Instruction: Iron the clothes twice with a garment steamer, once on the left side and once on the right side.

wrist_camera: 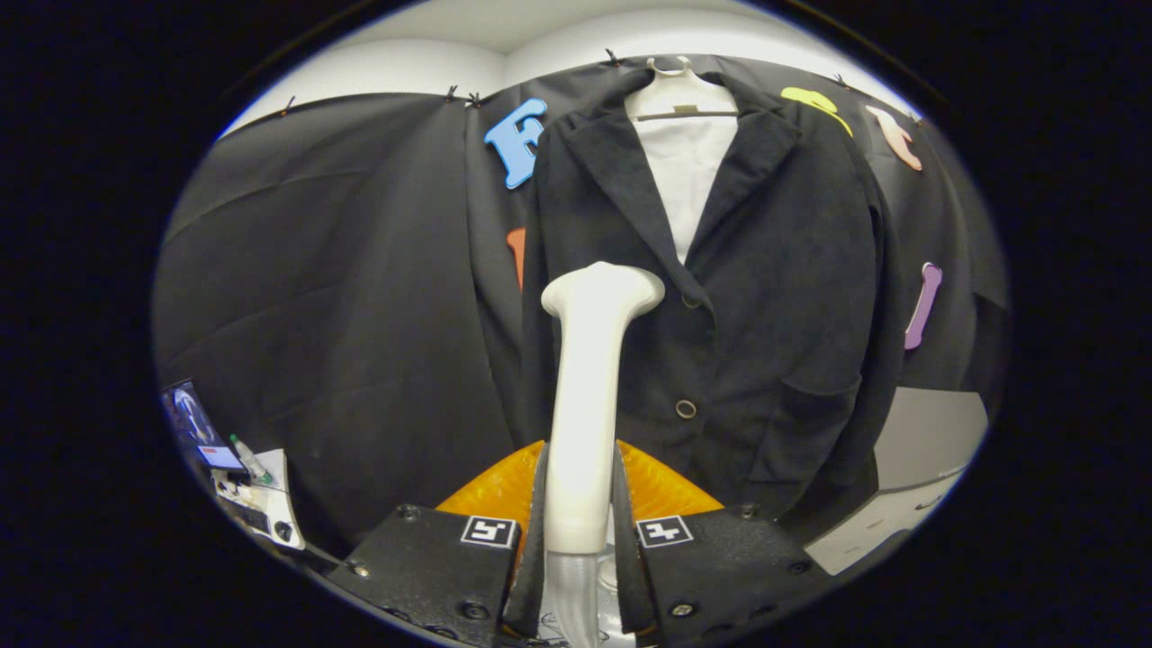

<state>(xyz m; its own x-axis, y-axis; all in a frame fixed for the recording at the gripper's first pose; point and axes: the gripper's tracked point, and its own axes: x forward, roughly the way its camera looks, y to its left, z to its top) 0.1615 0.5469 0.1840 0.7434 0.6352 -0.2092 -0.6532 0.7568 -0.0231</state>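
Between the fingers of the gripper (580,531), white garment steamer (587,396) clamped upright, head just before hanging black jacket (765,297), no readable writing

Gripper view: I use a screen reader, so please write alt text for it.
The gripper is shut on a white garment steamer, whose head points at a black jacket hanging on a white hanger just beyond. A white shirt shows between the lapels.
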